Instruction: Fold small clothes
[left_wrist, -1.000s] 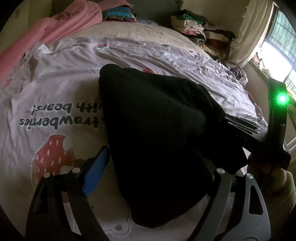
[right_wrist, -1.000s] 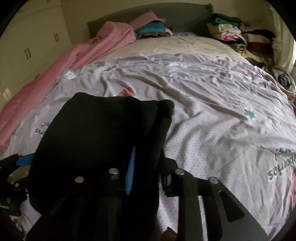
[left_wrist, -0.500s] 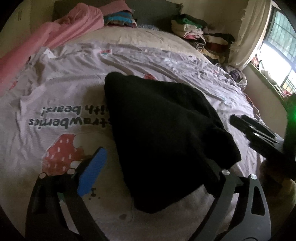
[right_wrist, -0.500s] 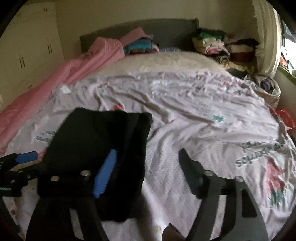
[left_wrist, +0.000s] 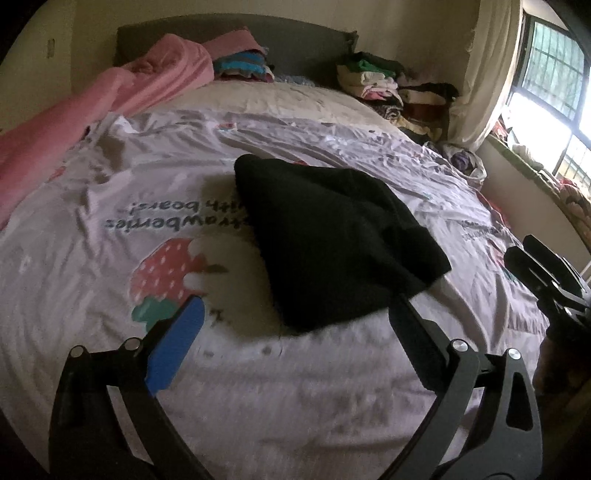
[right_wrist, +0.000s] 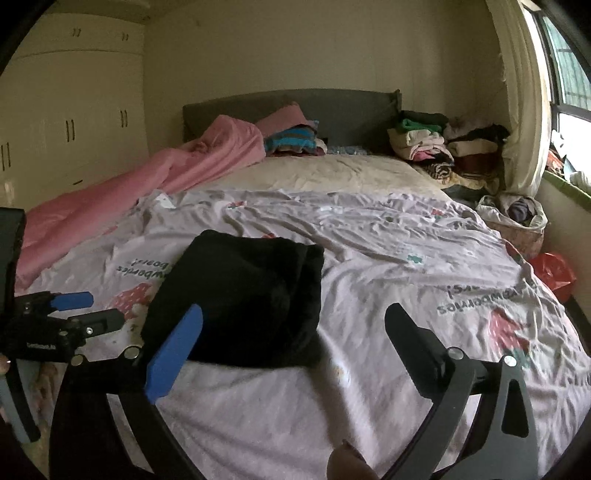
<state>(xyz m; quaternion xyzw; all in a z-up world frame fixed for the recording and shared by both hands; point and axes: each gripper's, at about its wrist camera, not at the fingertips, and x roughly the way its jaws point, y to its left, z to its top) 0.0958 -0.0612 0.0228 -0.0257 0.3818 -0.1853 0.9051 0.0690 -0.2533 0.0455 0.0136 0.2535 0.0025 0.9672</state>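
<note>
A folded black garment (left_wrist: 332, 236) lies flat on the lilac strawberry-print sheet (left_wrist: 110, 258), also seen in the right wrist view (right_wrist: 251, 295). My left gripper (left_wrist: 295, 332) is open and empty, just short of the garment's near edge. My right gripper (right_wrist: 295, 332) is open and empty, held back from the garment's near right corner. The right gripper shows at the right edge of the left wrist view (left_wrist: 535, 273), and the left gripper shows at the left of the right wrist view (right_wrist: 74, 310).
A pink blanket (right_wrist: 147, 177) runs along the bed's left side. Stacks of folded clothes (right_wrist: 443, 147) sit at the head of the bed on the right, and striped ones (right_wrist: 291, 140) by the headboard. A bag of clothes (right_wrist: 517, 214) and a red bag (right_wrist: 554, 273) lie by the window.
Both grippers opened, let go of the black garment and pulled back and up from it. The garment now lies on the sheet by itself.
</note>
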